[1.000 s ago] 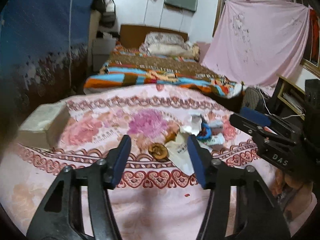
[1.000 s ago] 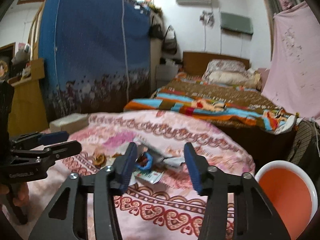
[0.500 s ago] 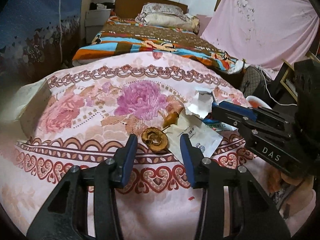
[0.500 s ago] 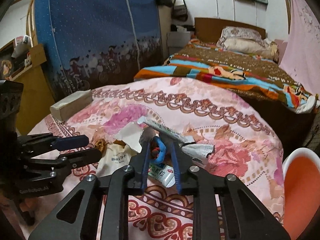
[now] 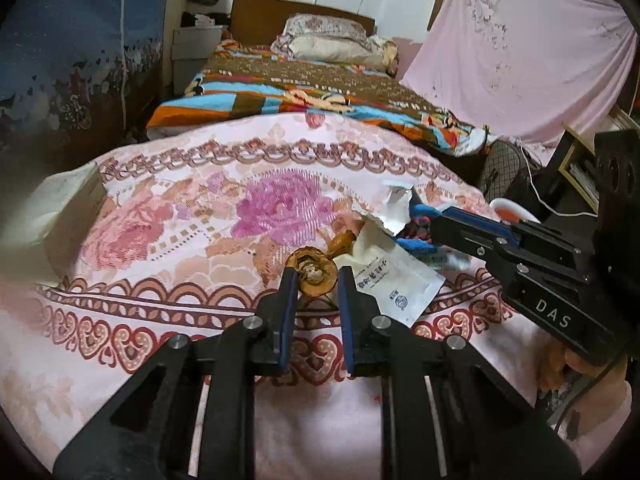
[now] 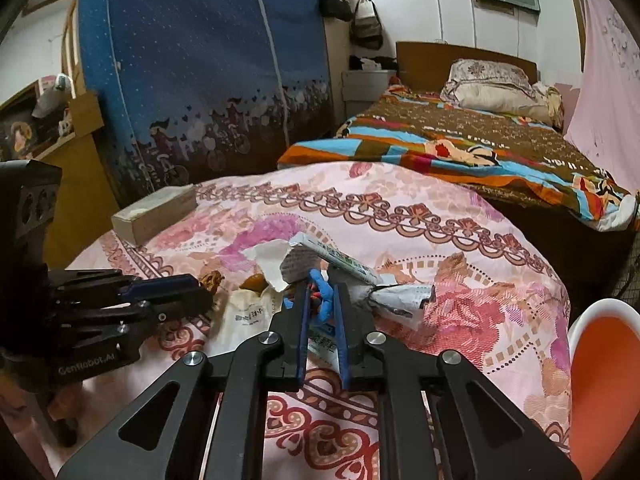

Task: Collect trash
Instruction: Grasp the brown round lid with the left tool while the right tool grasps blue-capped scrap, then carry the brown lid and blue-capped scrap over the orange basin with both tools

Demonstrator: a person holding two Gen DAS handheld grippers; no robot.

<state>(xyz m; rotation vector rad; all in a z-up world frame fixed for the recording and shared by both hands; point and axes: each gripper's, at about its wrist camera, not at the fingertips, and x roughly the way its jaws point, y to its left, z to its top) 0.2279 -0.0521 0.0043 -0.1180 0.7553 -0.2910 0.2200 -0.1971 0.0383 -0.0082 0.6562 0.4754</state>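
Since a second ago both sets of jaws have been closed: the left gripper point(image 5: 316, 276) is clamped on the walnut shell point(image 5: 313, 273) and the right gripper point(image 6: 320, 292) on the blue scrap point(image 6: 323, 293), both resting on the floral cloth point(image 5: 200, 220), ready for lifting

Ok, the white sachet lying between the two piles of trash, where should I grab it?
Take the white sachet by its free near corner, coming in low from the near side. It lies flat on the pink cloth, and its far end is tucked under the torn paper, so only the near edge is open.

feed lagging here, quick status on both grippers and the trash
Left gripper shut on brown shell. Right gripper shut on blue scrap. White packet and papers alongside.
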